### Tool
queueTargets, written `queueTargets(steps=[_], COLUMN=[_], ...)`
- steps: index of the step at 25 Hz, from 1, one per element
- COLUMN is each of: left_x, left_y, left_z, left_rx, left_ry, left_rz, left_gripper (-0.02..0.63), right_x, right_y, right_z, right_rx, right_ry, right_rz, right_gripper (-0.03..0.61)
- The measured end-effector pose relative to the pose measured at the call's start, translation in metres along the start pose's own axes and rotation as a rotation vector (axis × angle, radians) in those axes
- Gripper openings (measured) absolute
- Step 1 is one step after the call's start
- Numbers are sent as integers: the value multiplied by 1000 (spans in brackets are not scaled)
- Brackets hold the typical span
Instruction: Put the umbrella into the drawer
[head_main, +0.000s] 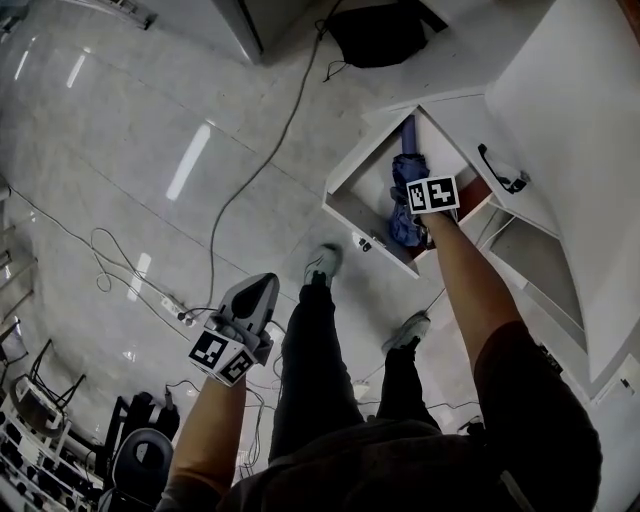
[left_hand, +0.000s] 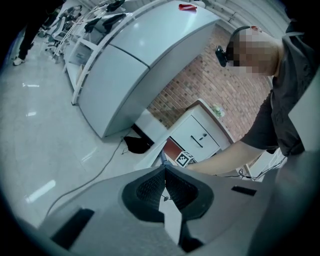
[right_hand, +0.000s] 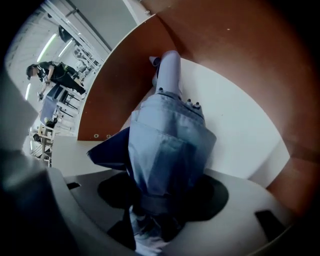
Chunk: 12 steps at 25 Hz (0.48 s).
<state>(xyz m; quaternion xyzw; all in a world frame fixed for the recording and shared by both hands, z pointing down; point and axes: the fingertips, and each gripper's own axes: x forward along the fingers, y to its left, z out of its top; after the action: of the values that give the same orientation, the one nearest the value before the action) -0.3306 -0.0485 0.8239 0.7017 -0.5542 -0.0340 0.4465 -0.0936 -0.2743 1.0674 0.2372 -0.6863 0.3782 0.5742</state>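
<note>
A folded blue umbrella (head_main: 405, 185) lies lengthwise inside the open white drawer (head_main: 372, 188), which is pulled out low over the floor. My right gripper (head_main: 425, 215) points steeply down into that drawer and is shut on the umbrella's bunched fabric. In the right gripper view the umbrella (right_hand: 167, 145) runs from between the jaws of the right gripper (right_hand: 165, 200) to its pale handle end (right_hand: 170, 65), over the drawer's white bottom (right_hand: 245, 135) and brown walls. My left gripper (head_main: 265, 285) hangs over the floor left of the drawer. In its own view the left gripper (left_hand: 165, 170) is shut and holds nothing.
A white cabinet with a black-handled drawer front (head_main: 500, 170) stands to the right of the open drawer. Cables (head_main: 260, 170) and a power strip (head_main: 175, 310) lie on the glossy floor, and a black bag (head_main: 380, 35) lies beyond. The person's shoes (head_main: 322, 265) stand just before the drawer.
</note>
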Motion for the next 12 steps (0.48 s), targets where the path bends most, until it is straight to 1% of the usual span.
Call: queueTargets(steps=[3, 7, 12], left_x=[5, 15, 24], left_y=[1, 4, -4], left_z=[3, 8, 18], left_rx=[16, 27, 41], left_ry=[-7, -10, -28], left_rz=[-1, 5, 8], left_gripper=[0, 0, 0], right_x=[6, 7, -5], right_y=[-3, -3, -7], right_z=[0, 2, 1], right_rx=[-14, -3, -11], right_ry=[17, 1, -17], right_rz=[-21, -17, -46], right_gripper=[267, 277, 347])
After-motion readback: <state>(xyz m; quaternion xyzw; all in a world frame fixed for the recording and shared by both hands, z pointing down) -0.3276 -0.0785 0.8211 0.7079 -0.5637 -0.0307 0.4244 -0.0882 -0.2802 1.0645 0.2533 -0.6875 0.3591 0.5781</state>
